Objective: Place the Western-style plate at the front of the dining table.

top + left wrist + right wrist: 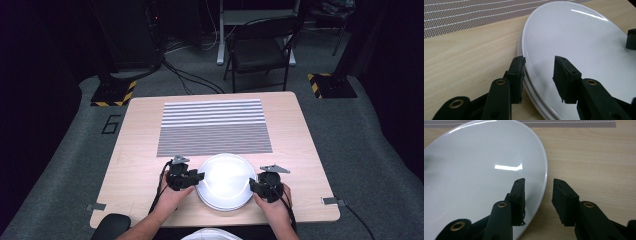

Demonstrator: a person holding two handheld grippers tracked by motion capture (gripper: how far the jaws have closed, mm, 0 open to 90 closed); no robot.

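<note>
Item one: white plates [225, 181], a stack, the top one glossy, seated at the near middle of your tabletop [135, 145]. In the left gripper view at least two further rims show beneath the top plate's edge [531, 87]. The stack's far edge lies just short of the striped placemat [214, 127].

Item two: your left hand-held gripper [199, 176], at the stack's left edge. Its jaws straddle the rim, one pad [517, 75] outside against the edge, the other [565, 75] over the plate's face. The jaws stand narrow, at the tightest they get; you have the rim pinched between them.

Item three: your right hand-held gripper [251, 186], at the stack's right edge, opposite the left. In the right gripper view one pad [518, 195] sits over the white surface [474, 182] and the other [564, 200] over bare wood beside it. The jaws are likewise narrow, closed on the rim.

Item four: striped placemat, grey and white bands, laid flat across the far half of the tabletop.

Item five: a folding chair [260, 50] on the floor beyond the tabletop, well apart from the plates.
</note>
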